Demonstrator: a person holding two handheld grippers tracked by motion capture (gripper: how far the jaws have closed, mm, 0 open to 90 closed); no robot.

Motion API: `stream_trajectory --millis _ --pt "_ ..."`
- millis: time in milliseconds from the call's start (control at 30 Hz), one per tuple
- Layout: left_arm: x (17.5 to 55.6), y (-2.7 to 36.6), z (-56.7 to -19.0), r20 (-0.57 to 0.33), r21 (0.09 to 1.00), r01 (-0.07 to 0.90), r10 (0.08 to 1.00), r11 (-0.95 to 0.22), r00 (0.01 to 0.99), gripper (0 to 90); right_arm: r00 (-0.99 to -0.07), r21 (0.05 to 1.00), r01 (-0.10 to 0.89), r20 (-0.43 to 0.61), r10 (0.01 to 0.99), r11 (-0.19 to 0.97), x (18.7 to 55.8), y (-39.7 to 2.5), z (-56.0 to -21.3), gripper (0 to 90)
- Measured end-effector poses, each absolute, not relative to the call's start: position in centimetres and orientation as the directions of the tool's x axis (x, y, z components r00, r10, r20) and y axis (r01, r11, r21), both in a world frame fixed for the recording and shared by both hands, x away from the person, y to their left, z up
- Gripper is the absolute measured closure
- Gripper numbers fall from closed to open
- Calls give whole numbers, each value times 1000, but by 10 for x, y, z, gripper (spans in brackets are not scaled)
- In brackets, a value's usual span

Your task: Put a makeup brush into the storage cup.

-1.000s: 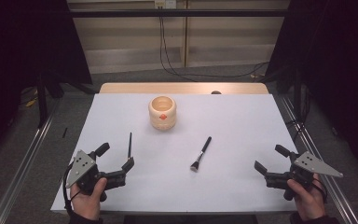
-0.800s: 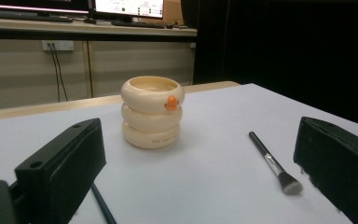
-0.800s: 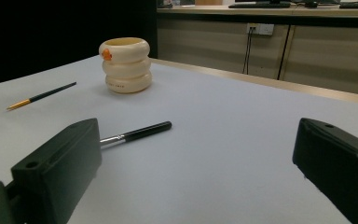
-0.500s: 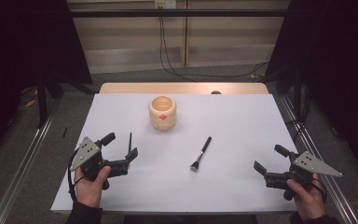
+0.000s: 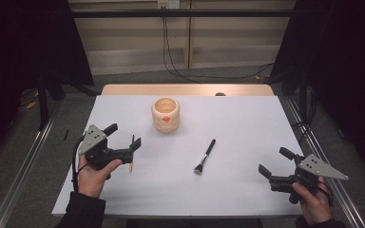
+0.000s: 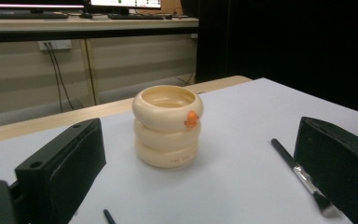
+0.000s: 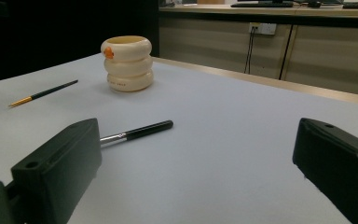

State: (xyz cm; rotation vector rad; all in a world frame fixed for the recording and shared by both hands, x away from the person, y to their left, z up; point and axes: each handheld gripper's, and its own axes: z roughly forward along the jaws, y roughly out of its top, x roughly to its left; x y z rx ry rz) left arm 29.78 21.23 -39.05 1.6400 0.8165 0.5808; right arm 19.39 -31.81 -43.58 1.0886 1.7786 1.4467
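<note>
Slender black-handled paintbrush with an orange-gold end (image 7: pixel 43 93) is lying flat on the white-covered table (image 5: pixel 247 123). It is sitting directly under the left gripper (image 5: pixel 124 135), at about 8 o'clock from the table's centre. One dark end is poking out past the gripper toward 12 o'clock, and the orange end is showing toward 6 o'clock.

The left gripper's jaws are standing wide apart and gripping nothing, and the person's hand is holding them low over the brush. In the left gripper view, a dark tip of the brush is peeking in at the bottom edge between the jaws.

The brush is looking very light, stiff and thin, with a smooth round handle that is likely to roll or slip away. A sensible hold would be across the middle of the handle, with the jaws closing square to its length and low against the table.

Outward at about 1 o'clock from the gripper, a cream ribbed ceramic cup with a small orange mark (image 5: pixel 165 114) is standing upright and open-mouthed, well apart from the brush. At 3 o'clock, a black makeup brush with a silver ferrule (image 5: pixel 204 156) is lying near the centre.

Farther toward 4 o'clock, the right gripper (image 5: pixel 273 159) is hovering with its jaws spread and empty.
</note>
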Motion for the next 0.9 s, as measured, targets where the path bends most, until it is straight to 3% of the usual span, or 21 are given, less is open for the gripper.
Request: stream_trajectory --millis 233,600,900 --pt "311 210 -385 -68 969 225 772 -99 632 50 -489 972 223 47 871 73 194 -318 -436 8" --pt "329 207 -378 -18 966 213 782 -147 623 45 -492 972 222 47 869 73 194 -318 -436 8" --pt "343 203 -378 -31 930 310 800 -197 600 45 -493 973 217 43 869 75 194 -318 -436 8"
